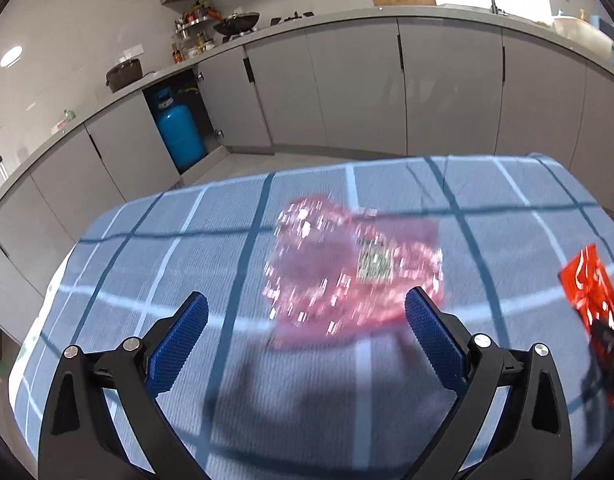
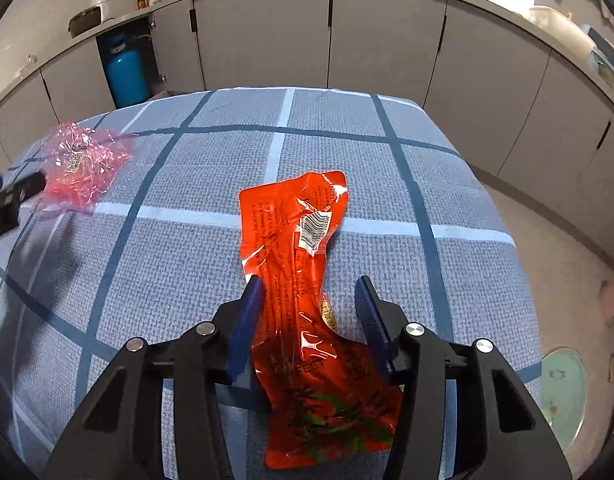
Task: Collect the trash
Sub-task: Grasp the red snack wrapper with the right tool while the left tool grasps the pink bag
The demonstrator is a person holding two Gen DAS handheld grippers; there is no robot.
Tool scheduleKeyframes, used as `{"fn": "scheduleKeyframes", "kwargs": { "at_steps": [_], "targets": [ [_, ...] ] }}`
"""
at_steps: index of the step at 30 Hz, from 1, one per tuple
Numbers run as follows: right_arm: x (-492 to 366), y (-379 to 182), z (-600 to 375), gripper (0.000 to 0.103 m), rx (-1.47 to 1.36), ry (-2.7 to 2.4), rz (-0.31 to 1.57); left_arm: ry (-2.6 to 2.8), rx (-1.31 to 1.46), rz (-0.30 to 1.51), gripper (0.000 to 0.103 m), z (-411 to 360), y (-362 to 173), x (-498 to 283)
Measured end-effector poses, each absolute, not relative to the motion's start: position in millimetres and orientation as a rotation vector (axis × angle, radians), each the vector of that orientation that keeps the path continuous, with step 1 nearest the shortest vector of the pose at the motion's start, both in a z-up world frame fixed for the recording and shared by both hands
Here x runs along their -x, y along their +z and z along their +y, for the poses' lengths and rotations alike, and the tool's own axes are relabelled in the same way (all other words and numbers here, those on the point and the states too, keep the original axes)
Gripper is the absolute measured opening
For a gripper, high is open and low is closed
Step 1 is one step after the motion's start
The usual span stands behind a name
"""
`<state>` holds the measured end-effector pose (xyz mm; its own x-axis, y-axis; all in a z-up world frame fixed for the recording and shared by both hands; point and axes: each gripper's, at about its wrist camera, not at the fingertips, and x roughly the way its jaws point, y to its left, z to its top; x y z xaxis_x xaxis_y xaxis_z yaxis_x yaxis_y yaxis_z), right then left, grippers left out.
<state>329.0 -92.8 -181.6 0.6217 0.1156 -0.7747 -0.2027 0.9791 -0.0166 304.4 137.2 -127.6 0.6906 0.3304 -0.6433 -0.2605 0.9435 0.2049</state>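
Both pieces of trash lie on the blue checked tablecloth (image 2: 179, 264), well apart from each other.

The crumpled pink transparent plastic wrapper (image 1: 347, 272), bearing a small printed label, sits at 12 o'clock from the left gripper (image 1: 307, 320). That gripper's blue-padded jaws stand wide apart and hold nothing. The right pad overlaps the wrapper's near edge in this view; contact cannot be confirmed, as the frame is blurred. Judgement: the wide opening suits the wrapper's breadth, and the gripper is lining up to bracket it.

The flat orange-red foil snack pouch (image 2: 303, 304), with its barcode sticker at the 12 o'clock end, runs lengthwise between the pads of the right gripper (image 2: 309, 292). These jaws are partly open, straddling the pouch's narrow waist without clamping it; the left pad sits at its edge. Judgement: the waist is probably the easiest place to pinch thin film.

In the right wrist view, the pink wrapper lies at 10 o'clock.
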Motion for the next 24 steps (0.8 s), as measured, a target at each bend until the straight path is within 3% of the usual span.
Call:
{"fn": "scheduleKeyframes", "kwargs": {
  "at_steps": [11,17,19,20,21,24],
  "targets": [
    [-328.4,-181.6,-90.7,0.051,0.11,0.184,0.88,0.292,-0.041,0.842,0.098,140.3,-164.7,-343.0],
    [-329.0,-182.4,-88.9,0.051,0.118,0.184,0.88,0.253,-0.044,0.863,0.072,137.3,-170.0,-341.7],
    [-328.9,-182.5,-88.8,0.05,0.115,0.189,0.879,0.23,-0.039,0.871,0.055,136.8,-170.0,-338.3],
    [-328.9,-182.7,-88.9,0.047,0.112,0.196,0.88,0.223,-0.052,0.87,0.054,134.3,-169.5,-336.2],
    [-328.6,-182.7,-88.6,0.036,0.095,0.221,0.884,0.216,-0.062,0.868,0.048,132.5,-168.8,-334.3],
    [-326.5,-182.1,-86.2,0.034,0.102,0.223,0.882,0.206,-0.074,0.86,0.034,131.4,-164.5,-328.9]
  ]
}}
